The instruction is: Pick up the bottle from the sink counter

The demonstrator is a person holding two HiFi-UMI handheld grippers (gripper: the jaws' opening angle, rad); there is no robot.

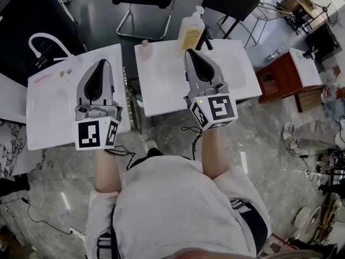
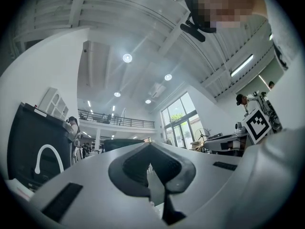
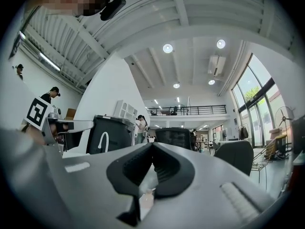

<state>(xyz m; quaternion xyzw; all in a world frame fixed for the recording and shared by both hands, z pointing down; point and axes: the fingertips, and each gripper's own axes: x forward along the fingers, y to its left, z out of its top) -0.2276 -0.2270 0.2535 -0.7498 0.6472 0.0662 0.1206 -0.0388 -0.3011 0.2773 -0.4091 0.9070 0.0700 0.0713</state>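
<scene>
The left gripper [image 1: 102,63] hovers above the left white rectangular counter [image 1: 48,109]. In the left gripper view, its jaws are fully together at the tips [image 2: 150,145] with nothing between them.

The right gripper [image 1: 190,53] hovers above the right white sink counter [image 1: 161,88]. Its jaws are likewise together and empty [image 3: 152,145].

The translucent yellow plastic pump bottle [image 1: 191,32] stands upright at the far edge of the right counter, just beyond the right gripper's tips and beside a black tap [image 1: 207,39]. A small pink bottle [image 1: 145,49] stands at the far left corner of the same counter
</scene>
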